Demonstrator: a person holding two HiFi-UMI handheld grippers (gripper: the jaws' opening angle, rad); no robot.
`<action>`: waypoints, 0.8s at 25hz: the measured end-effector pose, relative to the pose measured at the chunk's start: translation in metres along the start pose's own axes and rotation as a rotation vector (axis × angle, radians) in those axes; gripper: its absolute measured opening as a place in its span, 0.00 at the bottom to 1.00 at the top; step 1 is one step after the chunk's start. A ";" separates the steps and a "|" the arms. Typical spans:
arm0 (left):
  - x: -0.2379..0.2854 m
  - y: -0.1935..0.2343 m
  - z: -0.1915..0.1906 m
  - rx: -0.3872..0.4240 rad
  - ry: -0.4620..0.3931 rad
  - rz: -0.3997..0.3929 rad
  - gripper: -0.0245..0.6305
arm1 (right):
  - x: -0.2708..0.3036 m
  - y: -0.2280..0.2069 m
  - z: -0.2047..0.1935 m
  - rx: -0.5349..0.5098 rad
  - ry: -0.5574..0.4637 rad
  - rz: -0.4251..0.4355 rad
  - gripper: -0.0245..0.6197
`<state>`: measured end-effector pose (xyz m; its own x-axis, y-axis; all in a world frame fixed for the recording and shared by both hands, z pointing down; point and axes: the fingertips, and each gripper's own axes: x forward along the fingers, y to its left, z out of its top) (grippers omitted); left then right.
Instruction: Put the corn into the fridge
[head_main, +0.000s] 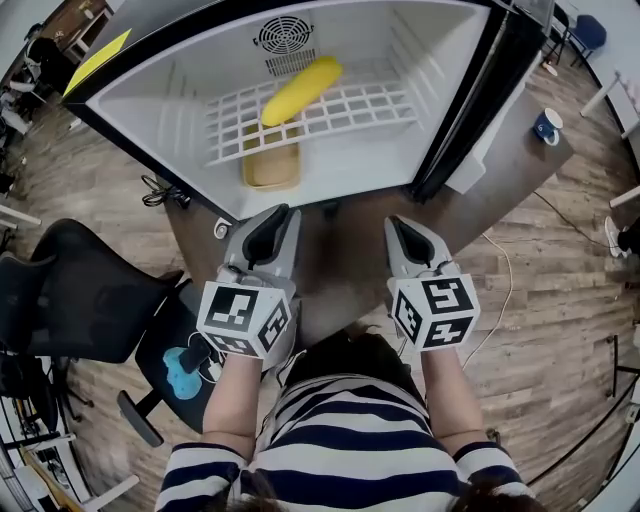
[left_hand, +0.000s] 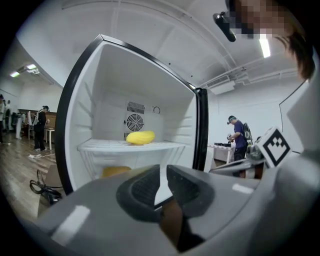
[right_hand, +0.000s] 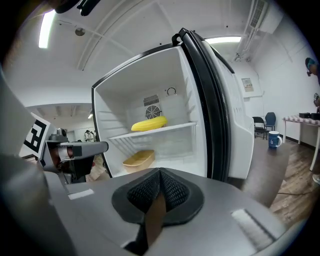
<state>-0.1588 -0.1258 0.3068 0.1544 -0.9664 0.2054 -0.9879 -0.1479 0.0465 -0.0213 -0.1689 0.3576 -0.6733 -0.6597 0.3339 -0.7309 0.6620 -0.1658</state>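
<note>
The yellow corn (head_main: 300, 90) lies on the white wire shelf (head_main: 350, 110) inside the open fridge (head_main: 160, 110), in front of the round fan grille. It also shows in the left gripper view as the corn (left_hand: 140, 137) and in the right gripper view as the corn (right_hand: 149, 124). Both grippers hang side by side in front of the fridge, well short of it and holding nothing. My left gripper (head_main: 272, 222) (left_hand: 161, 175) shows a narrow gap between its pads. My right gripper (head_main: 403, 228) (right_hand: 160, 175) has its pads pressed together.
A shallow yellow basket (head_main: 271, 168) (right_hand: 138, 159) sits on the fridge floor under the shelf. The fridge door (head_main: 480, 110) stands open at the right. A blue mug (head_main: 547, 125) is beyond it. A black office chair (head_main: 90, 300) and cables (head_main: 160, 192) are at the left.
</note>
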 end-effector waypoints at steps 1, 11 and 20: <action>-0.001 0.001 -0.004 -0.002 0.008 0.005 0.04 | 0.000 0.000 -0.001 0.000 0.001 -0.002 0.03; -0.006 0.002 -0.040 -0.026 0.113 -0.002 0.04 | -0.004 -0.002 -0.006 0.008 0.020 -0.029 0.03; -0.001 -0.004 -0.044 -0.020 0.132 -0.020 0.04 | -0.009 -0.004 -0.008 0.015 0.018 -0.045 0.03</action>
<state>-0.1548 -0.1149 0.3497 0.1762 -0.9269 0.3314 -0.9843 -0.1616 0.0714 -0.0118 -0.1628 0.3628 -0.6378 -0.6818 0.3583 -0.7620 0.6264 -0.1644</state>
